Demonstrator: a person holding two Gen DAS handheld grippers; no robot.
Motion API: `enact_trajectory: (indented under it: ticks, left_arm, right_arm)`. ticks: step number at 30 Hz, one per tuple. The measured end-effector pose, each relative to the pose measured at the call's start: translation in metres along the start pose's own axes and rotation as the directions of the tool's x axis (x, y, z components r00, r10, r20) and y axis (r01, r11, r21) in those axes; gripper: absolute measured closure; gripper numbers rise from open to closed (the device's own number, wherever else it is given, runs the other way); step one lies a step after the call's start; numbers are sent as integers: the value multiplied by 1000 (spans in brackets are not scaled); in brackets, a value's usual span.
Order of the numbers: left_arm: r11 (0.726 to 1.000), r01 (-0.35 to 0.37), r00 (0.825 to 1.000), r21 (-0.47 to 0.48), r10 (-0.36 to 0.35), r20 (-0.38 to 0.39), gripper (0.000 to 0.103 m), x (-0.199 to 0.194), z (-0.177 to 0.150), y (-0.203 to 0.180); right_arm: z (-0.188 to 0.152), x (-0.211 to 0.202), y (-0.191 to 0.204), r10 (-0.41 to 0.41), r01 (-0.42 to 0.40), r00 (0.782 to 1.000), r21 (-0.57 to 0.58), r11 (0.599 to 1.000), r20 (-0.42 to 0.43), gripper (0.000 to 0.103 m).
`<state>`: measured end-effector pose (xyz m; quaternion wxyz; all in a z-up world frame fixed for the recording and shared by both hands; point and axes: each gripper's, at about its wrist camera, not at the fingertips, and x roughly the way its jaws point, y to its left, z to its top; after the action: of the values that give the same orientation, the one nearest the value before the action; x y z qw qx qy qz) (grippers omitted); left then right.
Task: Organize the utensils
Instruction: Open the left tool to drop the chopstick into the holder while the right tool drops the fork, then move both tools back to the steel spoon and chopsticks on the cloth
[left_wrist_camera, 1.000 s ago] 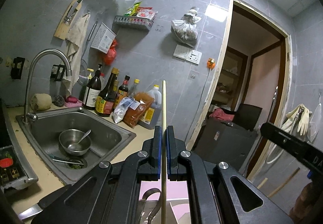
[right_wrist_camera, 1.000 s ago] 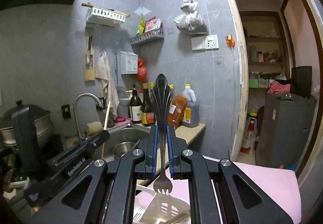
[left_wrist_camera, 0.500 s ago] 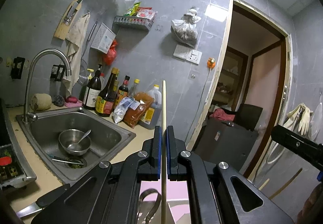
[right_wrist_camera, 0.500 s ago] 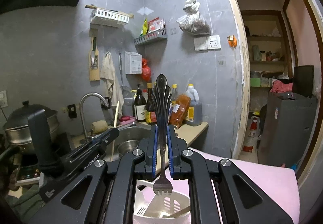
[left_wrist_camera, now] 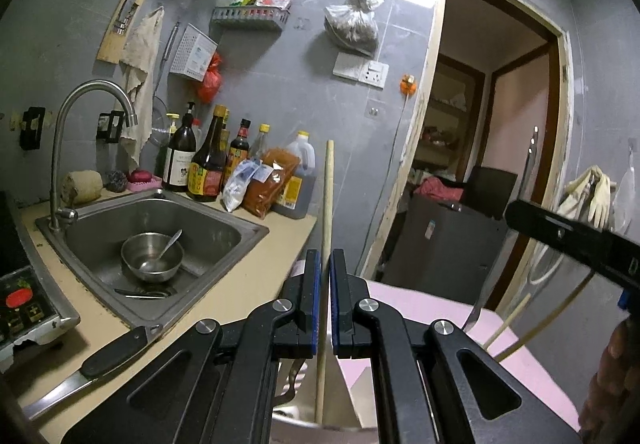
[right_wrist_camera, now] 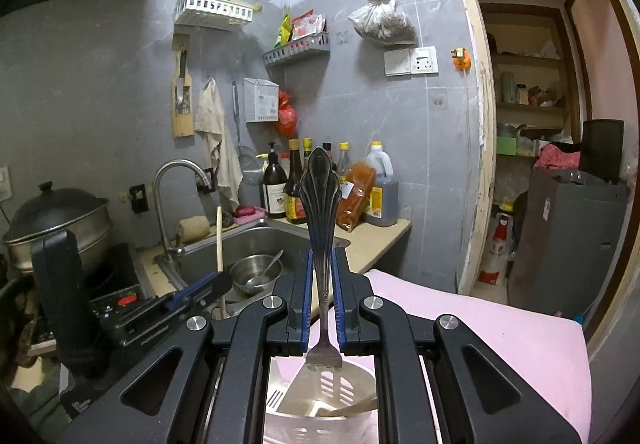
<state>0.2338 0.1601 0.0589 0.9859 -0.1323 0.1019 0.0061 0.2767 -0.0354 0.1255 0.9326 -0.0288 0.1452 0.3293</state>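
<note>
My left gripper (left_wrist_camera: 324,264) is shut on a wooden chopstick (left_wrist_camera: 327,200) held upright, its lower end over a white utensil holder (left_wrist_camera: 320,428) at the bottom edge. My right gripper (right_wrist_camera: 322,262) is shut on a metal fork (right_wrist_camera: 319,196), handle up, tines down just above the white slotted utensil holder (right_wrist_camera: 352,384), which has utensils in it. The holder stands on a pink cloth (right_wrist_camera: 500,332). The left gripper with its chopstick (right_wrist_camera: 219,244) shows in the right wrist view; the right gripper's body (left_wrist_camera: 572,240) shows in the left wrist view.
A steel sink (left_wrist_camera: 224,220) with a bowl (left_wrist_camera: 152,256) and spoon lies left. A knife (left_wrist_camera: 108,360) lies on the counter near the sink. Bottles (left_wrist_camera: 208,164) line the wall. Two chopsticks (left_wrist_camera: 508,324) lie on the pink cloth. A steamer pot (right_wrist_camera: 56,220) stands far left.
Both grippers have shifted slightly while holding their utensils. In the right wrist view the holder has come closer under the fork tines and the left gripper has moved right.
</note>
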Motion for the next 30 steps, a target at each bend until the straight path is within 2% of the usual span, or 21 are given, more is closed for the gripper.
enact_trajectory:
  ticks: [5, 7, 11, 14, 17, 20, 22, 23, 25, 27, 30]
  left_arm:
    - [1000, 9, 1000, -9, -9, -14, 97, -1, -1, 0]
    - [1000, 16, 1000, -14, -16, -11, 93, -3, -1, 1]
    - [999, 34, 999, -23, -34, -5, 82, -9, 1, 0]
    - [999, 41, 999, -26, -41, 0, 78, -14, 4, -2]
    - [998, 51, 999, -30, -51, 8, 69, -20, 10, -5]
    - [998, 51, 999, -24, -50, 15, 61, -28, 17, -12]
    - [999, 48, 999, -20, -48, 19, 52, -34, 23, -18]
    - [999, 47, 999, -20, -46, 26, 45, -39, 26, -21]
    - [999, 50, 998, -16, -50, 35, 38, -46, 30, -27]
    - [999, 43, 998, 4, -44, 42, 26, -53, 35, -35]
    - [999, 44, 997, 29, -46, 56, 17, -63, 39, -47]
  right_arm:
    - [2, 1, -2, 8, -8, 1000, 14, 1000, -14, 93]
    - [2, 1, -3, 10, -9, 1000, 14, 1000, -17, 84]
    - [3, -1, -4, 20, -20, 1000, 21, 1000, -7, 84]
    - [5, -5, -7, 32, -32, 999, 28, 999, 11, 83]
    - [8, -10, -9, 43, -45, 998, 33, 998, 45, 77]
    - [10, -22, -10, 31, -34, 995, 29, 999, 99, 66]
    - [11, -32, -12, 11, -17, 990, 37, 999, 142, 51]
    - [12, -38, -14, 1, -8, 987, 42, 999, 163, 48]
    - [12, -48, -18, -26, 17, 981, 49, 999, 195, 34]
    - [11, -64, -24, -71, 59, 970, 57, 997, 234, 28]
    - [7, -85, -36, -135, 120, 953, 69, 990, 270, 18]
